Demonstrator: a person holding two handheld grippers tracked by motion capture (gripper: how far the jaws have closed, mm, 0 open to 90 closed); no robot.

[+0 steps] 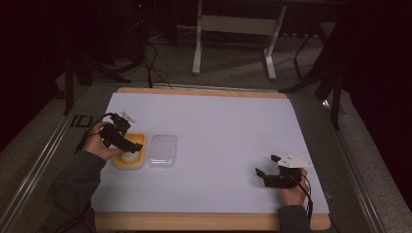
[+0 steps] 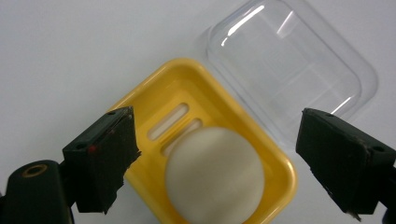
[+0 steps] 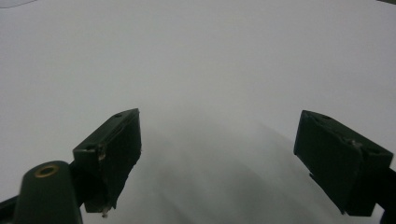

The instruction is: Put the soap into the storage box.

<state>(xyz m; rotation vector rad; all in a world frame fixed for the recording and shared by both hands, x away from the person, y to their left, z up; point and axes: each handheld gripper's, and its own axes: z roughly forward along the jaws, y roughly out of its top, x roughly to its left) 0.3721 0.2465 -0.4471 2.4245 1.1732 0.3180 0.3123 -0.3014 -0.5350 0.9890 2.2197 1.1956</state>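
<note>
The person is holding the left gripper over a yellow soap dish near the left side of the white table. In the left gripper view its jaws are standing wide apart above the dish, gripping nothing, with one jaw over the dish's edge and the other out past its corner. A round, cream-coloured bar of soap is lying in the dish, covering part of the drain slots in its floor. From the high view the soap is showing as a pale patch just under the jaws.

A clear plastic lid is sitting on the table just beside the dish, on its right, and in the left gripper view the lid is lying right up against the dish's rim.

The right gripper is resting well away, near the right front corner of the table, held in the person's right hand. Its jaws are also spread apart, pointing at bare white tabletop with nothing between them.
</note>
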